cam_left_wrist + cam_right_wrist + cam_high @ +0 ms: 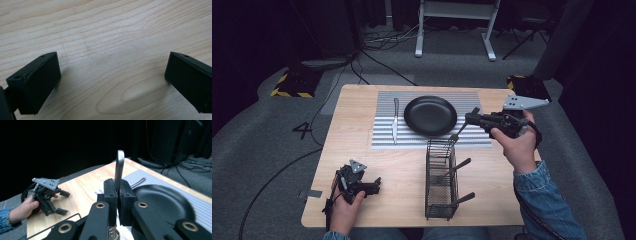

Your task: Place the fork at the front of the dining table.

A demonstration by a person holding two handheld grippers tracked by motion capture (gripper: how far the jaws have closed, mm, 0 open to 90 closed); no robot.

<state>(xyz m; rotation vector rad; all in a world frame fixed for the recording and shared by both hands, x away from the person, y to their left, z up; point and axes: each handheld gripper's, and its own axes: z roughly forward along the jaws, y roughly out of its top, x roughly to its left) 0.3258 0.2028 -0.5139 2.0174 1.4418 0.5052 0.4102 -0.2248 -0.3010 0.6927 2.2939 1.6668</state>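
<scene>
Two grippers, right gripper (117,195) jaws clamped on fork (119,167) handle, left gripper (110,80) jaws apart over table (105,37)

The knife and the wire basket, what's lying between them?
Nothing: in the high view, between the knife and wire basket are bare striped mat and table.

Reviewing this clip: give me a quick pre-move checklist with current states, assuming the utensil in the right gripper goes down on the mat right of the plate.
1. Right gripper holding the utensil: ok, shut on its handle.
2. Which utensil it is: cannot tell; its working end is hidden.
3. Bare striped placemat right of the black plate: ok, a strip is free.
4. Knife placed left of the plate: ok.
5. Left gripper out of the way: ok, open, near the table's front left.
6. Wire basket holds remaining utensils: ok, two handles stick out.
</scene>
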